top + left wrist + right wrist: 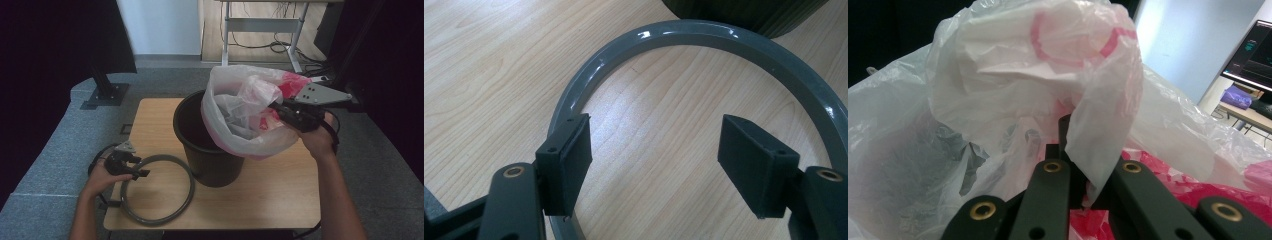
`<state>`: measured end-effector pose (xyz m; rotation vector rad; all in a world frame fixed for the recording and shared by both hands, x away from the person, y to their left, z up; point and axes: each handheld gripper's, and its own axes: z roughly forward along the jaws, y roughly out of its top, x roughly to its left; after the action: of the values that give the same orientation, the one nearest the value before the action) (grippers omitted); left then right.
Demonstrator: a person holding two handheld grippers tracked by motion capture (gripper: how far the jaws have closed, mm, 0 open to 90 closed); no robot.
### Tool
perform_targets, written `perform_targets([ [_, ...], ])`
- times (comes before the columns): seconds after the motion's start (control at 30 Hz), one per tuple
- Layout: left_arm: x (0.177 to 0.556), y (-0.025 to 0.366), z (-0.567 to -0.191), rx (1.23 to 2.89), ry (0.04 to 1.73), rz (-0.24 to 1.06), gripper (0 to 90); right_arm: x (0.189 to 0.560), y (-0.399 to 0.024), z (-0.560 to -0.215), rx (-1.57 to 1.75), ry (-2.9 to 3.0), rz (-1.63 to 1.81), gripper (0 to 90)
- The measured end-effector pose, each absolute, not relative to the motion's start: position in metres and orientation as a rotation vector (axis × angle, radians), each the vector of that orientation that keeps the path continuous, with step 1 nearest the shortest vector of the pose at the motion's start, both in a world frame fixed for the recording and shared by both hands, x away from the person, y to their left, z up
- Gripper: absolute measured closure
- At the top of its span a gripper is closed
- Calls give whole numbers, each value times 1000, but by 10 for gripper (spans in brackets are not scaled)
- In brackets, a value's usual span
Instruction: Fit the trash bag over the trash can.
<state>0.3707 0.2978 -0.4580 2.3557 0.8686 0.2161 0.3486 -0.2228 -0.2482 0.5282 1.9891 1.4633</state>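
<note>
A dark bin stands on the wooden table. A translucent white and pink plastic bag hangs half in it, lifted over its right rim. My right gripper is shut on the bag's edge; the bag drapes over its closed jaws. At the left a grey plastic ring lies flat on the table. My left gripper rests at the ring's upper left, open, with its jaws straddling part of the ring and bare wood between the pads.
The bin's ribbed base is just beyond the ring. A desk frame with cables stands behind the table on grey carpet. A black stand base sits at the back left. A monitor is far right.
</note>
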Motion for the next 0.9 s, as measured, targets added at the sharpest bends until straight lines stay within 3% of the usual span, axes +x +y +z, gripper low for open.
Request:
perform_targets([
  [0.9, 370, 301, -458, 2354, 874, 217, 300, 362, -174, -240, 453, 2041, 1435, 878],
])
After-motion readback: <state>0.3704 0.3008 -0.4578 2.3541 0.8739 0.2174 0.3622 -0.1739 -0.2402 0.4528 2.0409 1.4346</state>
